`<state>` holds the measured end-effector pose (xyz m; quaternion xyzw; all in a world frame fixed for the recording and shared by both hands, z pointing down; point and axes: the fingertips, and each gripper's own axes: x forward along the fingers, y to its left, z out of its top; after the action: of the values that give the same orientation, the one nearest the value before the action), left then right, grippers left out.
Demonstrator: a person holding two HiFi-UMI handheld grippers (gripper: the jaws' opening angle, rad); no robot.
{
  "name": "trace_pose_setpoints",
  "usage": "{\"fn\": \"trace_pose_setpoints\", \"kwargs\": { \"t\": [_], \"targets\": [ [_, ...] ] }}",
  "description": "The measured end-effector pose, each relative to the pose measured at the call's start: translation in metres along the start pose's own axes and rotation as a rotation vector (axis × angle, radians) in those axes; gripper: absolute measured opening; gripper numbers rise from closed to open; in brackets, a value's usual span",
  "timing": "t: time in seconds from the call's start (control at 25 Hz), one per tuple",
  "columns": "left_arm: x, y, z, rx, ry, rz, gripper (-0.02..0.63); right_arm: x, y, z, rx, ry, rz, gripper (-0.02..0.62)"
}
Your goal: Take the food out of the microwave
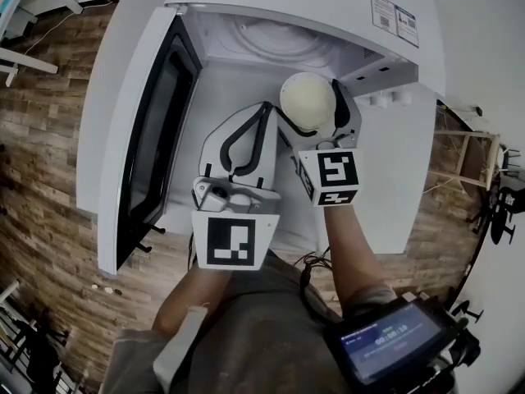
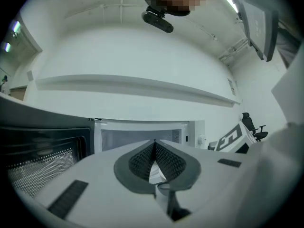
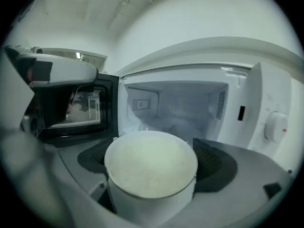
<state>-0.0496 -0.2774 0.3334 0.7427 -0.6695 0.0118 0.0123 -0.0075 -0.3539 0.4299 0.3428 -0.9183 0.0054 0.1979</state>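
Nearest, the left claw (image 2: 154,148) is held shut and empty, its pads pressed together. Beside it, a white bowl of pale food (image 3: 151,167) is gripped by the right claw (image 1: 310,109), just outside the open microwave (image 3: 175,103). Wood-plank floor (image 1: 41,138) is seen beyond.

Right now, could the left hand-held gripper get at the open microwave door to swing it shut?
Probably yes. The left hand-held gripper is empty, jaws together, and the door stands open just to its left with nothing between them.
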Motion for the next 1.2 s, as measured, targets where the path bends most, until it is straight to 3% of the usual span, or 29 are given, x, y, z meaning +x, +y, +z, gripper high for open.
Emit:
{"fn": "trace_pose_setpoints", "kwargs": {
  "t": [0.24,0.52,1.2],
  "targets": [
    [-0.018,-0.03,0.002,-0.007,0.004,-0.017,0.006,-0.044,0.003,-0.047,0.014,0.061,-0.011,0.534],
    [-0.02,-0.041,-0.008,0.02,0.029,-0.037,0.006,-0.05,0.008,-0.092,0.028,0.126,-0.001,0.534],
    [-0.017,-0.04,-0.002,0.031,0.033,-0.031,0.006,-0.047,0.02,-0.114,0.058,0.188,0.071,0.534]
  ]
}}
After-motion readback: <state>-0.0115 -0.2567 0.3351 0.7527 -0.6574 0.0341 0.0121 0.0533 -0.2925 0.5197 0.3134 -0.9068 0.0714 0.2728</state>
